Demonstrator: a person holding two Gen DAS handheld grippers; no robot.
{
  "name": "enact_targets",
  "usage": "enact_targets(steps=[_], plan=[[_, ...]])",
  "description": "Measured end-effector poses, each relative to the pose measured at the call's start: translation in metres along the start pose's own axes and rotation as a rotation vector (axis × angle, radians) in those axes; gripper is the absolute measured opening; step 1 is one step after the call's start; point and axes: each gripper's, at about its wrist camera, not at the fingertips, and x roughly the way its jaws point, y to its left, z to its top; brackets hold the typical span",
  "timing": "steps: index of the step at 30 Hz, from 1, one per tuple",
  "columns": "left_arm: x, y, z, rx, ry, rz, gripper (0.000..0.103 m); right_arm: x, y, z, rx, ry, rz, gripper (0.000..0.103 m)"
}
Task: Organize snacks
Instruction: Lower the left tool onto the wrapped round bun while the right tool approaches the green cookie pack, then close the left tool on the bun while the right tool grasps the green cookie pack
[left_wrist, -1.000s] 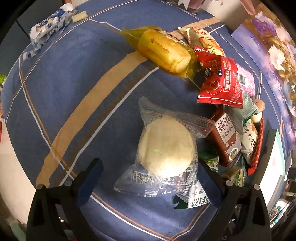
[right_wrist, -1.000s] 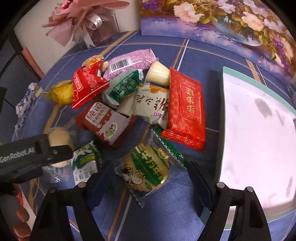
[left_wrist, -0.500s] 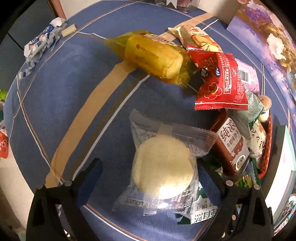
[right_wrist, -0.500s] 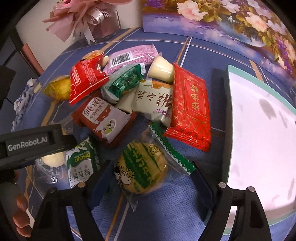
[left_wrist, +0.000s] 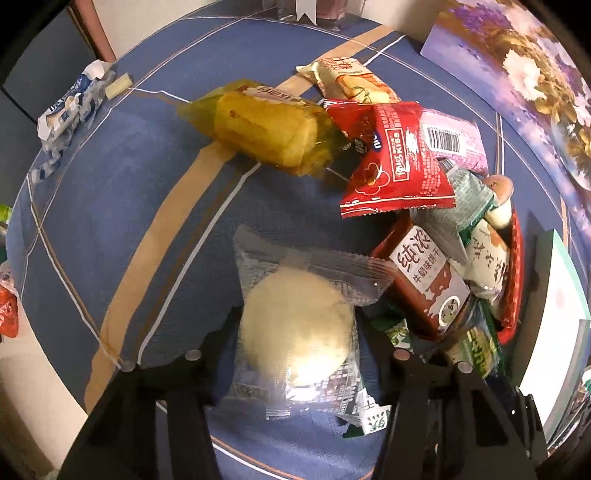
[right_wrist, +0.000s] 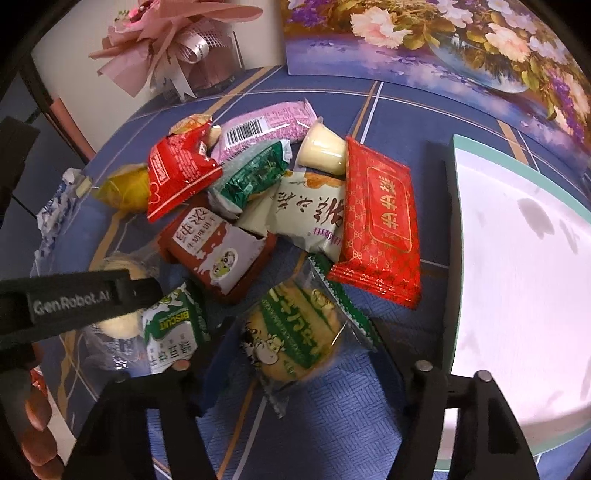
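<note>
Your left claw (left_wrist: 299, 354) points straight down at the desk (left_wrist: 110, 192). Its jaws have just been closing and now squeeze the round cake pack (left_wrist: 295, 332). Your right claw (right_wrist: 295, 354) tilts down; its jaws have been closing around the green biscuit pack (right_wrist: 291, 336), but I cannot tell if they touch it.

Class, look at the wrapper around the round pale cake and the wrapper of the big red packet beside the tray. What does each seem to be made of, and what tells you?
Cake wrapper: thin clear plastic film, glossy; you see the cake through it, and its crimped edge catches light.
Red packet: probably printed plastic or foil-lined film, opaque and shiny, with gold patterning and glare; which exactly is uncertain.
</note>
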Motion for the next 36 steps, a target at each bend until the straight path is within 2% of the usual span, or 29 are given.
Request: enact_targets(steps=[1,7,8,9,17,25,36], plan=[[0.000,0.003,0.001,0.001,0.001,0.001,0.056,-0.001,-0.002,0.001,0.004,-0.003,0.007,0.064],[-0.006,0.016,-0.005,-0.014,0.001,0.001,0.056,-0.003,-0.001,-0.001,0.022,-0.004,0.021,0.060],[-0.006,0.003,-0.006,-0.015,-0.001,0.001,0.056,-0.003,-0.001,-0.001,0.026,-0.005,0.026,0.059],[-0.019,-0.004,-0.007,-0.017,-0.003,0.000,0.056,-0.004,-0.002,-0.003,0.030,-0.005,0.029,0.059],[-0.050,-0.003,-0.006,-0.029,-0.036,-0.018,0.056,-0.011,-0.014,-0.002,0.058,-0.007,0.060,0.055],[-0.079,-0.009,0.000,-0.048,-0.069,-0.040,0.056,-0.045,-0.026,0.004,0.090,-0.063,0.087,0.055],[-0.115,-0.010,-0.016,-0.061,-0.149,-0.054,0.056,-0.087,-0.023,0.003,0.075,-0.156,0.101,0.055]])
